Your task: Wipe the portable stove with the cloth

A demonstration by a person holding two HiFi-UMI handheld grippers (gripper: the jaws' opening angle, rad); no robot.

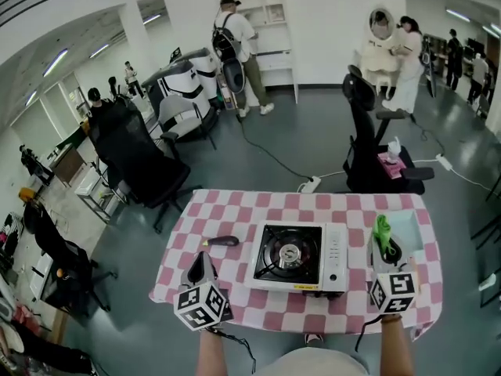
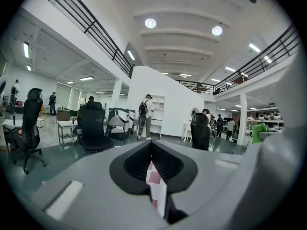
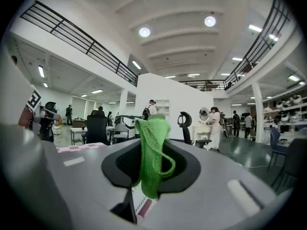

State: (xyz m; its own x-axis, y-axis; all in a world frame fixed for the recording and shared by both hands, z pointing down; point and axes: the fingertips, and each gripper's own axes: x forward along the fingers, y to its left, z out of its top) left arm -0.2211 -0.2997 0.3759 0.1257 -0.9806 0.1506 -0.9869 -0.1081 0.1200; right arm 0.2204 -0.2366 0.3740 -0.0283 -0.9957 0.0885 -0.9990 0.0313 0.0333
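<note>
The right gripper (image 1: 385,249) is at the right side of the white portable stove with a black burner (image 1: 296,255), which sits in the middle of the table with a pink-and-white checked cover (image 1: 235,208). Its jaws are closed on a fold of the green knitted cloth (image 3: 152,147). The left gripper (image 2: 152,161), at the stove's left, is closed too, with nothing inside. No gripper holds the stove, so I think it may slide during wiping. The cloth may also catch on the burner's prongs and slip out.
</note>
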